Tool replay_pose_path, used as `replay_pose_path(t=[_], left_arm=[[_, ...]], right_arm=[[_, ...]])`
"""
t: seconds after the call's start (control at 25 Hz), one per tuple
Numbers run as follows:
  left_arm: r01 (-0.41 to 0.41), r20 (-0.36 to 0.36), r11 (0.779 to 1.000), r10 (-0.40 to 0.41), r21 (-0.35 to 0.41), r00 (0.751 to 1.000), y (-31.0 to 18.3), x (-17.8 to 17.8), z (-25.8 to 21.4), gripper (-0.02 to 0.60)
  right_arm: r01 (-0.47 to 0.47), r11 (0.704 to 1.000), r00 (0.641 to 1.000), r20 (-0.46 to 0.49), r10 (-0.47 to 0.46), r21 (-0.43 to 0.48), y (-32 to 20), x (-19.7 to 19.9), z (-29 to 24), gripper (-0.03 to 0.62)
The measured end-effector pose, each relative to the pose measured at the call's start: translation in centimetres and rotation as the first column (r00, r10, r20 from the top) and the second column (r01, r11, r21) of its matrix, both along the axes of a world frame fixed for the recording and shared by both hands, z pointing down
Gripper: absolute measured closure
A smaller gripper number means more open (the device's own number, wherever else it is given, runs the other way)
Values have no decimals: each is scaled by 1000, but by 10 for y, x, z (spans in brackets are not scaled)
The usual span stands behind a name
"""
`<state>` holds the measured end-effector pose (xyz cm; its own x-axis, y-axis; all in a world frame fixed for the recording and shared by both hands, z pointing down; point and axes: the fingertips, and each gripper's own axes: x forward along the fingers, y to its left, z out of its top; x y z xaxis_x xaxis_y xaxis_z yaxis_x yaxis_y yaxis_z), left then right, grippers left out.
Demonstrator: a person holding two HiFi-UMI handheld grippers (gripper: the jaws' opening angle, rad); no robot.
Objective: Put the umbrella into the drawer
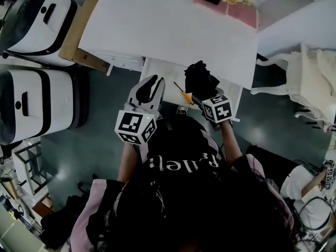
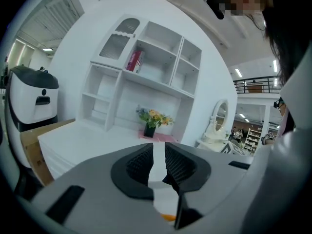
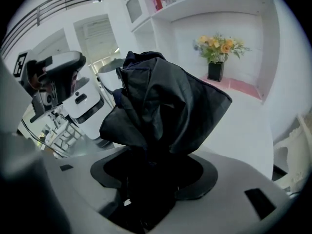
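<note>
My right hand-held gripper [image 3: 151, 179] is clamped on the umbrella [image 3: 161, 106], a black, folded bundle of crumpled fabric that bunches above the jaws, over the open white drawer [image 1: 163, 72]. At its nine o'clock, my left hand-held gripper [image 2: 158, 165] shows a narrow, empty gap

It looked like a staged home corner inside a big hall — a white shelf unit [image 2: 146, 77], a vase of flowers [image 2: 152, 118] on a white tabletop [image 1: 168, 30] and an oval vanity mirror [image 2: 220, 116] stood beneath strip lights [image 2: 237, 72] and a railed upper gallery [image 2: 253, 84] — bulky white machines [image 1: 37, 22] alongside.
</note>
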<state>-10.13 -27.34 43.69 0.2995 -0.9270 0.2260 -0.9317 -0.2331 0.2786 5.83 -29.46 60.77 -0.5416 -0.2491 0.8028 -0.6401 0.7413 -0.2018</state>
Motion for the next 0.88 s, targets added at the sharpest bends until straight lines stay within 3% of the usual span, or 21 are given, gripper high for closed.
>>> replay_pose_path(t=[0.32,0.6,0.88], left_arm=[[83,13,996,-83,-9,996,-8,-10,4,495],[131,32,991,-131,-10,991,-9,-21,4,495],[138,63,990,-137,-17,989,-8,-21,9,496]], right_arm=[[206,976,971,-112,-212,-64,-19,-15,57,319],[409,906,881,-211,-424,-113,-15,-35,110,319],[461,873,830,-268,-488,-163,-14,-40,162,319]])
